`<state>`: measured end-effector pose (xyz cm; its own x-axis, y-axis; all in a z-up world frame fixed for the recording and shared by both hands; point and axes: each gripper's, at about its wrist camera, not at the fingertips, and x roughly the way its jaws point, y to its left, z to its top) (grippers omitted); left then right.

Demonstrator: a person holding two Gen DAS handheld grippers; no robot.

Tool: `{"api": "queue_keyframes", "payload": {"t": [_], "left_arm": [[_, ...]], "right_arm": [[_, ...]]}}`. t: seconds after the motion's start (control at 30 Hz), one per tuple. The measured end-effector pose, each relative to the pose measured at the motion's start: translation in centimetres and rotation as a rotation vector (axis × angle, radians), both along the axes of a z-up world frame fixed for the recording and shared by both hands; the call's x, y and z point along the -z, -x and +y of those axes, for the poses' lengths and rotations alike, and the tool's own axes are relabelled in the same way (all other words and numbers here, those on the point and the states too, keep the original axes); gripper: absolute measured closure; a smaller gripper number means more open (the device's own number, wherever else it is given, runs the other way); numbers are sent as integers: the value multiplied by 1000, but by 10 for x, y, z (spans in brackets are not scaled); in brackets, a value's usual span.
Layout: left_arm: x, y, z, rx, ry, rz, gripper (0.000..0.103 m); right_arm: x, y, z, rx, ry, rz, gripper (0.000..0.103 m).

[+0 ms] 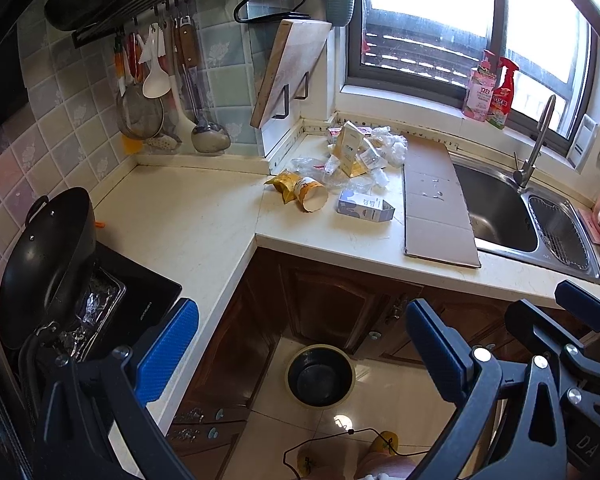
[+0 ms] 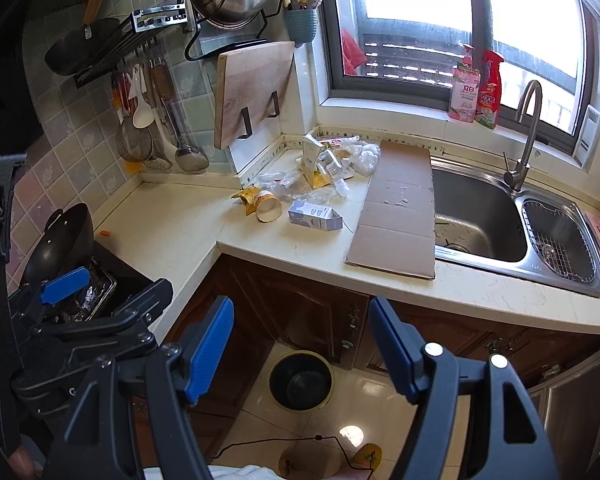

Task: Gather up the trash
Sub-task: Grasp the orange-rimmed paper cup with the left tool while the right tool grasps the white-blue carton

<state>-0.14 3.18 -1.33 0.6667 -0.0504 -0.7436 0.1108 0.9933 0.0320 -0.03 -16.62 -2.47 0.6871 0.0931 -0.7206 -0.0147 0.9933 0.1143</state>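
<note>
A heap of trash lies in the counter's corner: a tipped paper cup (image 1: 311,196) (image 2: 269,207), a yellow snack bag (image 1: 283,184) (image 2: 247,196), a blue-white milk carton (image 1: 365,208) (image 2: 315,215), a cream box (image 1: 349,147) (image 2: 312,156) and crumpled clear plastic (image 1: 388,146) (image 2: 364,158). A flat cardboard sheet (image 1: 436,200) (image 2: 398,208) rests beside the sink. A dark trash bin (image 1: 320,376) (image 2: 301,380) stands on the floor below. My left gripper (image 1: 300,344) (image 2: 108,288) is open and empty above the floor. My right gripper (image 2: 300,344) (image 1: 592,308) is open and empty too.
A steel sink (image 1: 500,212) (image 2: 480,220) with a tap (image 2: 524,136) lies right of the cardboard. A black wok (image 1: 48,256) (image 2: 60,244) sits on the stove at the left. Cleaner bottles (image 2: 476,88) stand on the sill. Utensils (image 1: 164,88) and a cutting board (image 2: 252,92) hang on the wall.
</note>
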Motion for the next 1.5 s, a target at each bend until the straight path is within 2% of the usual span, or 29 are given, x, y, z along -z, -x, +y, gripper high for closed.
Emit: {"api": "queue_keyframes", "payload": {"t": [0.2, 0.3, 0.53, 0.67, 0.9, 1.03, 1.13, 1.27, 1.37, 1.5], "left_arm": [[5, 1, 5, 13, 13, 9, 1], [10, -11, 11, 19, 60, 35, 1], [20, -63, 40, -180, 162, 96, 1], [26, -87, 44, -251, 154, 93, 1], [28, -146, 22, -339, 67, 95, 1], [31, -186, 10, -378, 44, 115, 1], [38, -214, 2, -384, 55, 144, 1], [58, -247, -3, -378, 106, 207, 1], [81, -276, -7, -382, 132, 262, 1], [116, -309, -8, -374, 218, 335, 1]], "right_arm": [[3, 3, 5, 5, 14, 7, 32], [7, 3, 7, 3, 20, 27, 32], [8, -23, -9, 7, 21, 16, 33], [9, -57, -20, -25, 20, 6, 33], [7, -142, -45, -112, -17, -9, 33], [12, -193, -54, -195, 15, -8, 33], [28, -231, -57, -276, 53, 20, 33], [66, -287, -53, -410, 82, 104, 33], [99, -319, -50, -481, 73, 164, 33], [140, -351, -38, -559, 44, 247, 33]]}}
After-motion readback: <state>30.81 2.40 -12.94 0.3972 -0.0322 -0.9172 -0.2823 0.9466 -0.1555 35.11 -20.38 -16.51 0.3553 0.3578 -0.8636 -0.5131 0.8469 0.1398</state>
